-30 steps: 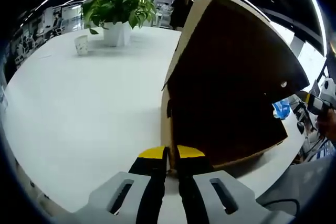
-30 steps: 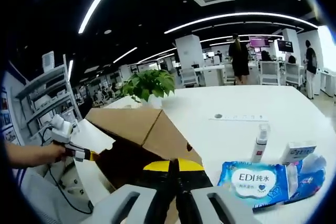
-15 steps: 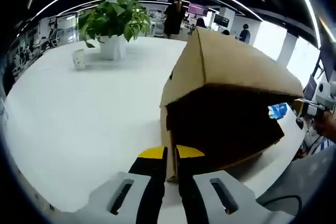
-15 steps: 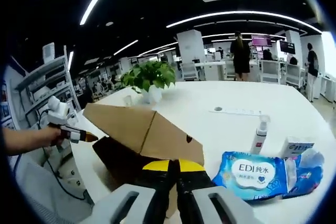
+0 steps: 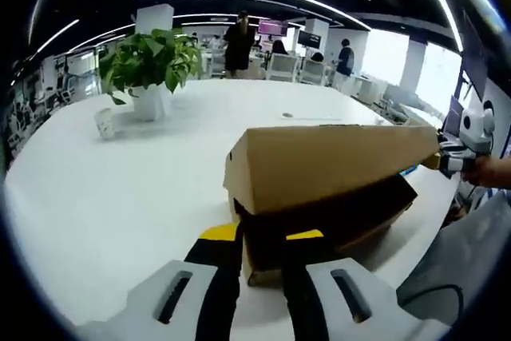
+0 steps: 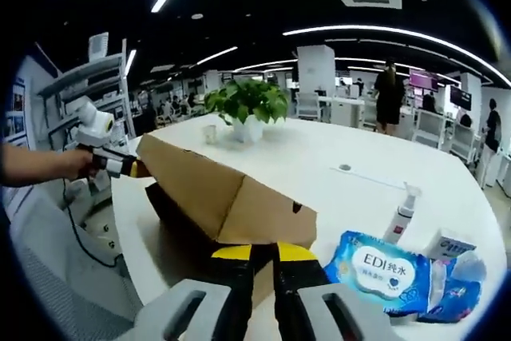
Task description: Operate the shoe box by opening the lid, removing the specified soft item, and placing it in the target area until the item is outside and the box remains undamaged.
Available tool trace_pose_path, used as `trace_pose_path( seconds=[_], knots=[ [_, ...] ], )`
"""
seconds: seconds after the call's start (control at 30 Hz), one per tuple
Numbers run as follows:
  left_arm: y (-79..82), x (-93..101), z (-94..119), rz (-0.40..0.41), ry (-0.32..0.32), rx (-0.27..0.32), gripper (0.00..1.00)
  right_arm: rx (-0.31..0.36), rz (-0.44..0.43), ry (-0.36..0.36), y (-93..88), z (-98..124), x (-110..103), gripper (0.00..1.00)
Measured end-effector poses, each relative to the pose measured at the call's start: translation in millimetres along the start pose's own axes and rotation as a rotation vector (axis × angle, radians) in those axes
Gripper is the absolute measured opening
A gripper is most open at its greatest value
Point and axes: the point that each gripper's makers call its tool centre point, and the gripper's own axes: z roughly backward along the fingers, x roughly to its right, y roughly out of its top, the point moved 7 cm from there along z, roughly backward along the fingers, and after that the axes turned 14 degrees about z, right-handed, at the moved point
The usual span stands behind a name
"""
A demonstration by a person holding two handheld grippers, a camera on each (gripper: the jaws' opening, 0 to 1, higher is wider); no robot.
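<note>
Left gripper view, left to right. At 10 o'clock a small white cup [image 5: 104, 122] stands on the white table [image 5: 96, 197], and just right of it a leafy plant in a white pot [image 5: 149, 69]. People stand among desks at 12 o'clock, far behind.

The shoe box [image 5: 319, 189] fills the centre-right: plain brown cardboard, its lid tilted low over the dark interior, with a shadowed gap under the front edge. I cannot see anything inside. My left gripper [image 5: 259, 253] rises from 6 o'clock, yellow-tipped black jaws standing on either side of the box's near corner wall, pinching it as far as I can tell. At 3 o'clock my right gripper [image 5: 459, 149] meets the far end of the lid.

Right gripper view, left to right. At 9 o'clock my left gripper [image 6: 112, 161], with a hand behind it, touches the lid's far corner. The shoe box [image 6: 231, 197] lies centre, lid sloping, a small dark notch on its end flap. The plant [image 6: 247, 105] sits at 12 o'clock behind it. My right gripper [image 6: 262, 265] at 6 o'clock has its jaws pressed close on the box's near edge. At 4 o'clock a blue wet-wipes pack [image 6: 383, 269] lies on the table [image 6: 335, 157], a white spray bottle [image 6: 403, 209] just behind it.
</note>
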Motion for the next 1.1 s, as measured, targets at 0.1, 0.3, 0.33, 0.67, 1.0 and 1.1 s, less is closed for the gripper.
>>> trace_pose_path(
  seconds=[0.1, 0.3, 0.33, 0.67, 1.0, 1.1],
  knots=[
    [-1.1, -0.8, 0.8, -0.020, -0.006, 0.004, 0.20, -0.002, 0.026, 0.013, -2.8, 0.0, -1.5, 0.05],
    [-0.2, 0.9, 4.7, -0.077, -0.035, 0.014, 0.21, 0.005, 0.102, 0.054, -4.2, 1.3, -6.6, 0.11],
    [0.8, -0.2, 3.8, -0.089, -0.036, 0.012, 0.22, 0.004, 0.108, 0.061, -4.3, 1.3, -7.3, 0.12],
    [-0.6, 1.6, 8.6, -0.125, -0.070, -0.027, 0.29, 0.004, 0.121, 0.106, -6.5, 1.3, -10.6, 0.20],
    [-1.6, 0.9, 7.8, -0.137, -0.059, -0.025, 0.32, -0.003, 0.103, 0.135, -9.5, 2.3, -15.1, 0.22],
    [-3.0, 0.8, 7.6, -0.135, -0.062, -0.029, 0.32, -0.007, 0.113, 0.148, -10.6, 2.7, -17.1, 0.24]
  ],
)
